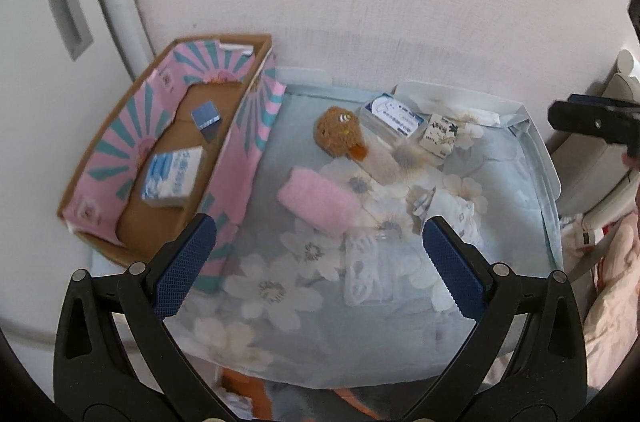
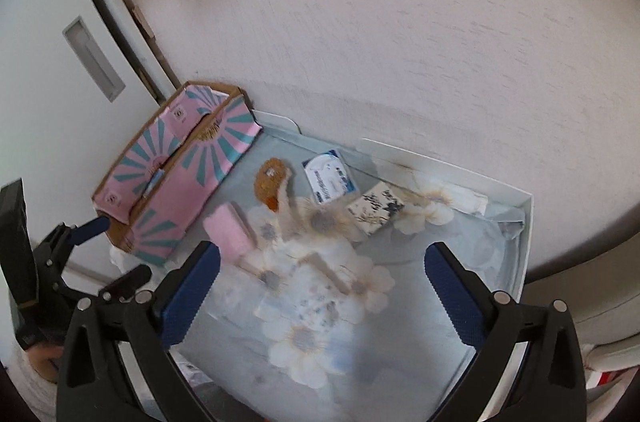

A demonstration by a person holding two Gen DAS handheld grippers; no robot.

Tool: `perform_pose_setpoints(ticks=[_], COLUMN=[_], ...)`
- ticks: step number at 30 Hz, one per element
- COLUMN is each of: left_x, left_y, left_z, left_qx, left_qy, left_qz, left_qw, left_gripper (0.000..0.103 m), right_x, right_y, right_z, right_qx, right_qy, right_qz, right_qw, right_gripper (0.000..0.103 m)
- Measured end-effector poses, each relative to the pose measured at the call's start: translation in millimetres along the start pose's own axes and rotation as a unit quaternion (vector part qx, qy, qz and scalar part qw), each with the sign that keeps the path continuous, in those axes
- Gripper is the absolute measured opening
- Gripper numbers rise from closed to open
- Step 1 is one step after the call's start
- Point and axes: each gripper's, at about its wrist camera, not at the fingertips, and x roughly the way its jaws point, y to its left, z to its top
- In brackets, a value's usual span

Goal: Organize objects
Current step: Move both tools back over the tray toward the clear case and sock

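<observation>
Two blurred packets in box point(image 1: 168, 150), left gripper point(image 1: 316, 258) wide, empty

What we count, kind by kind

We count one pink-and-teal cardboard box point(image 1: 244, 142) holding two items: one small blue card point(image 1: 206, 113) and one white-and-blue packet point(image 1: 172, 178). On the floral cloth point(image 1: 280, 294) we see one brown plush toy point(image 1: 340, 136), one pink fuzzy roll point(image 1: 320, 200), one clear blue-labelled case point(image 1: 394, 118) and one small printed carton point(image 1: 438, 136).
</observation>
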Motion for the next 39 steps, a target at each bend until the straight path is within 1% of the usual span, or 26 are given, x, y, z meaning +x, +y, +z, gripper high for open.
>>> perform_pose_setpoints(ticks=[5, 8, 11, 13, 16, 19, 22, 27, 31, 34, 36, 37, 39], left_x=[13, 25, 37, 48, 61, 75, 88, 102, 109, 115, 122, 124, 123], left_y=[-6, -8, -10, -12, -11, -9, -13, -33, -45, -52, -54, -54, -54], left_z=[-22, -41, -53, -59, -64, -67, -70, -73, -70, -68, -70, -71, -72], left_qx=[-0.009, -0.018, -0.019, -0.017, -0.027, -0.036, -0.031, 0.011, 0.030, 0.038, 0.039, 0.038, 0.039], left_qy=[0.009, 0.017, 0.026, 0.032, 0.030, 0.033, 0.036, 0.038, 0.043, 0.049, 0.062, 0.067, 0.065], left_qz=[0.013, 0.009, 0.006, 0.014, 0.014, 0.009, -0.004, -0.005, -0.005, -0.004, -0.006, -0.007, -0.009], left_qw=[0.9998, 0.9997, 0.9995, 0.9993, 0.9991, 0.9988, 0.9988, 0.9992, 0.9986, 0.9981, 0.9973, 0.9970, 0.9970], left_gripper=[0.103, 0.103, 0.103, 0.103, 0.103, 0.103, 0.103, 0.103, 0.103, 0.095, 0.085, 0.082, 0.076], right_x=[5, 12, 25, 33, 50, 67, 83, 100, 111, 119, 125, 127, 131], right_y=[-7, -11, -13, -14, -13, -11, -8, -7, -6, -3, 1, 2, 5], right_z=[-27, -48, -71, -83, -99, -107, -110, -108, -97, -89, -87, -86, -85], right_qx=[-0.031, -0.046, -0.064, -0.069, -0.079, -0.080, -0.083, -0.097, -0.103, -0.104, -0.105, -0.105, -0.105], right_qy=[-0.012, -0.014, -0.009, -0.003, 0.009, 0.017, 0.017, 0.007, 0.003, 0.003, 0.007, 0.011, 0.016], right_qz=[0.004, 0.011, 0.011, 0.014, 0.021, 0.021, 0.022, 0.025, 0.039, 0.053, 0.056, 0.060, 0.069], right_qw=[0.999, 0.999, 0.998, 0.997, 0.997, 0.996, 0.996, 0.995, 0.994, 0.993, 0.993, 0.993, 0.992], right_gripper=[0.102, 0.102, 0.102, 0.102, 0.102, 0.102, 0.102, 0.102, 0.101, 0.097, 0.092, 0.089, 0.085])
